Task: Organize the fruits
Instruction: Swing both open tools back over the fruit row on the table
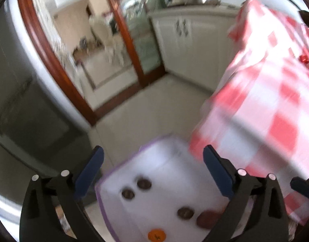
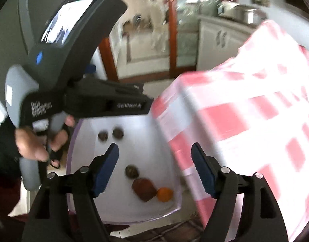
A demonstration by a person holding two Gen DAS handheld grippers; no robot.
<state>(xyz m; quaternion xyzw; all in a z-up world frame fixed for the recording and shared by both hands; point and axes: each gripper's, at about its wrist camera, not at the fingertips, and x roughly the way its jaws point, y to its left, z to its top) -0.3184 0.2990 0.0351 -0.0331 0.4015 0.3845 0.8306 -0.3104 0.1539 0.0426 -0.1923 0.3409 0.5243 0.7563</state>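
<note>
A white bin with a purple rim (image 1: 100,197) (image 2: 73,141) stands on the floor against the table. In it lie an orange (image 1: 156,236) (image 2: 164,194), a reddish-brown fruit (image 1: 207,218) (image 2: 144,189) and three small brown round fruits (image 1: 185,212) (image 2: 131,171). My left gripper (image 1: 153,151) hangs open above the bin with nothing between its blue pads. Above the same bin, my right gripper (image 2: 154,147) is also open and empty. In the right wrist view a hand (image 2: 33,143) holds the left gripper's body (image 2: 106,102). Small red fruits (image 1: 304,58) lie on the table.
A table under a red-and-white checked cloth (image 1: 265,100) (image 2: 245,121) fills the right side. White cabinets (image 1: 184,40) stand behind it, and a wood-framed doorway (image 1: 130,40) opens to another room. A dark appliance (image 1: 23,100) is at the left. Pale floor (image 1: 144,104) lies between.
</note>
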